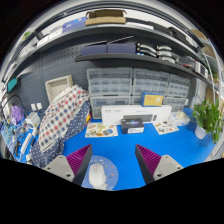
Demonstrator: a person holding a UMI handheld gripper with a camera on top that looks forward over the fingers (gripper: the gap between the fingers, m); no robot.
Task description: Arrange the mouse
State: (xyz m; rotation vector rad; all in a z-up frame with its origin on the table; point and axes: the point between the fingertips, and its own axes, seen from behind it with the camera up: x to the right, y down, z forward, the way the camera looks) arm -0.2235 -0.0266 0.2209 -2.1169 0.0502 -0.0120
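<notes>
Mouse (97, 176), white, lying on a round pad (85, 168) upon the blue table (150, 140), between and just ahead of the fingers, untouched. Task judged at its start: grasp and placement both yet to do. Gripper (112, 160) with fingers (78, 158) spread wide, holding nothing; beyond, a person (58, 122) in a checked shirt, a plant (208, 118), shelves (120, 52)

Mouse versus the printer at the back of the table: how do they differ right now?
The mouse is white, rounded and low, lying between the open gripper fingers, untouched. The printer is white with a dark front tray, boxy and taller, standing well beyond the fingers against the wall. Both rest on the blue table.
</notes>
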